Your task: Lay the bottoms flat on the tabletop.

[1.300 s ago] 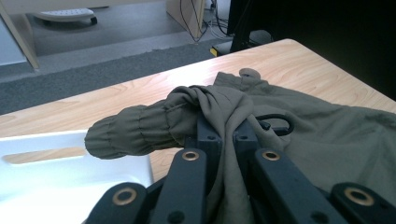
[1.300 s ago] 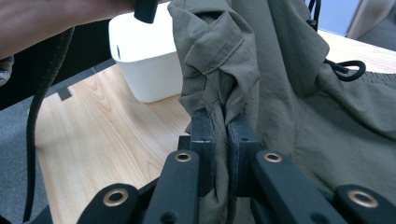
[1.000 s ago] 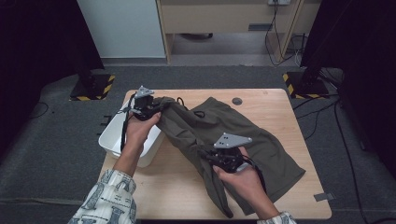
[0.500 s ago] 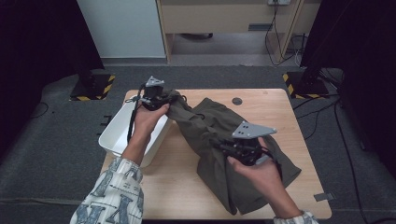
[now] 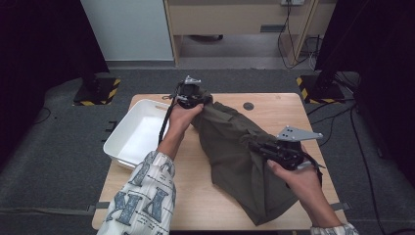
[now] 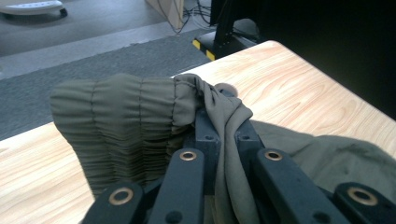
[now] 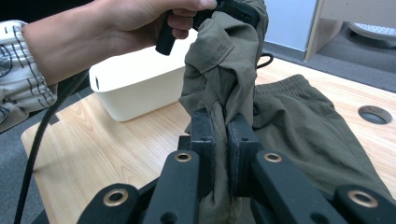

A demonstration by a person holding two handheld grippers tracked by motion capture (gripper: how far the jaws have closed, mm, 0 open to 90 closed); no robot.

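While both tools pinch it, the green trousers (image 5: 235,152) lie bunched and wrinkly on the wooden table (image 5: 195,200), running from near the far edge down toward the near right corner. The cloth is dark olive green, and the stretchy gathered waistband (image 6: 116,121) shows in the left gripper view. At the left side of the table sits a white tub (image 5: 134,132), close to the left edge. Just right of the tub, the left hand (image 5: 180,120) reaches forward from a patterned sleeve (image 5: 142,196), and the left gripper (image 5: 192,94) is up near the far edge with its jaws squeezed tight on a fold by the waistband. Further right, the right gripper (image 5: 254,147) points left over the middle of the table, its jaws pressed together on a twisted bit of the cloth. The right hand (image 5: 298,178) comes in from the near right corner, lifted a little off the table. A small round hole (image 5: 248,105) is in the table near the far edge.
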